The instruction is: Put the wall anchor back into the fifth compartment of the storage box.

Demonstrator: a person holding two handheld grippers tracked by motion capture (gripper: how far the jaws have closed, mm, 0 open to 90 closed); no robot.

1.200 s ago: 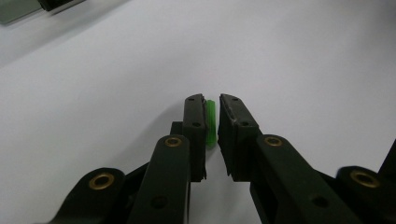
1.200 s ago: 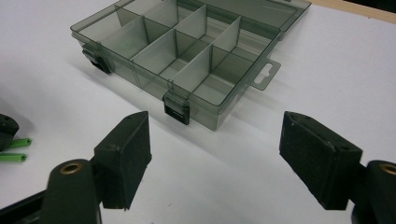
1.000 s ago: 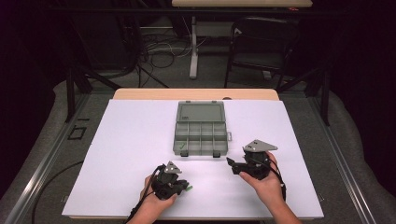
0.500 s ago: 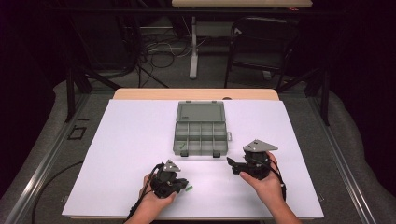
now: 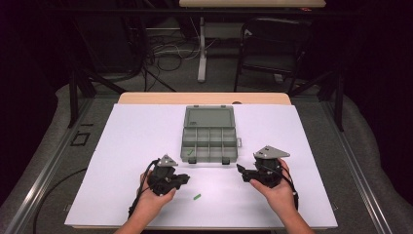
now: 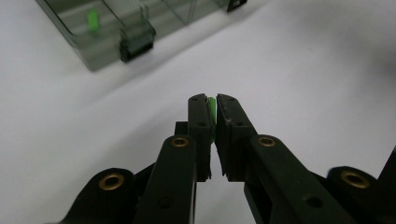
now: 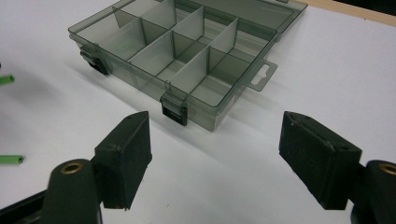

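Green peg (image 6: 212, 108): pinched between my left gripper (image 5: 181, 179)'s jaws, now lifted off the table and ready for the organizer box (image 5: 209, 141), which already holds one peg (image 5: 191, 152). Another peg (image 5: 197, 197) awaits. Right gripper (image 5: 242, 171) spread, empty.

Colours on the table

A green peg (image 6: 212, 112) is seen between black jaws; the box (image 5: 208, 137) is smoky grey, the table (image 5: 126, 141) white.
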